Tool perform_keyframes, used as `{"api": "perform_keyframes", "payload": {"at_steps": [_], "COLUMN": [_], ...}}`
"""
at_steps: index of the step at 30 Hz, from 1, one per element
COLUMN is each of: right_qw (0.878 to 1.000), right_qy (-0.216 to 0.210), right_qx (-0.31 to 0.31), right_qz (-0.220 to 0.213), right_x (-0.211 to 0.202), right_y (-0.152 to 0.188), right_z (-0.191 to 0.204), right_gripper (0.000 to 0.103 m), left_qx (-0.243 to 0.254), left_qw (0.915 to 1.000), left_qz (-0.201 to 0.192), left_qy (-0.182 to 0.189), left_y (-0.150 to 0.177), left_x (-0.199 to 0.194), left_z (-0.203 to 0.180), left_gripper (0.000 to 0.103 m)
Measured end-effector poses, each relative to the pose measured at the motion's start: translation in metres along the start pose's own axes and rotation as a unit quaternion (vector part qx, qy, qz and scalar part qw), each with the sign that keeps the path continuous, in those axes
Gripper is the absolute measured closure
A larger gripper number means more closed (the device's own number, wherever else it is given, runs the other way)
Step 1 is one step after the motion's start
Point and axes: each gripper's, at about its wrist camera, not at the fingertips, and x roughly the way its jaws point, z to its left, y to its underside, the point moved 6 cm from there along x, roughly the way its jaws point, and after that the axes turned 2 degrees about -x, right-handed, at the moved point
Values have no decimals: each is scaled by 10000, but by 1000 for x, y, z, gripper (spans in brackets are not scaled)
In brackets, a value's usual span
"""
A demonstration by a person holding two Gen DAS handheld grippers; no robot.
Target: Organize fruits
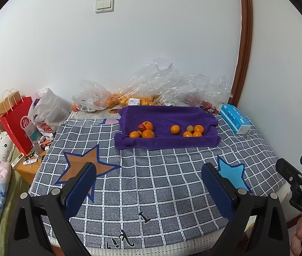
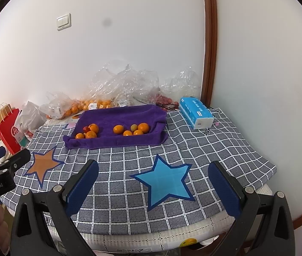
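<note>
Two clusters of fruit lie on the purple towel (image 1: 165,115): oranges with one red fruit (image 1: 142,130) at its left, oranges with one greenish fruit (image 1: 190,130) at its right, a lone orange (image 1: 175,129) between. Whether sorting is under way or done, I cannot tell. Both the left gripper (image 1: 148,183) and right gripper (image 2: 153,181) hang over the bench (image 2: 129,202), well short of the towel, fingers spread wide and empty. Bagged fruit (image 1: 116,100) sits behind.
</note>
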Motion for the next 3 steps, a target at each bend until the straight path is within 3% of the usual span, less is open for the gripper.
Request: {"api": "perform_keyframes", "payload": {"at_steps": [3], "right_qw": [10000], "right_qy": [-4], "right_qx": [-22], "right_qz": [-4], "right_x": [0], "right_y": [1], "right_z": [2], "right_gripper": [2], "left_qx": [-28], "left_qw": [10000], "left_qz": [1], "left_qy": [-15], "left_y": [0], "left_x": [1], "left_z": [2], "left_gripper": [3]}}
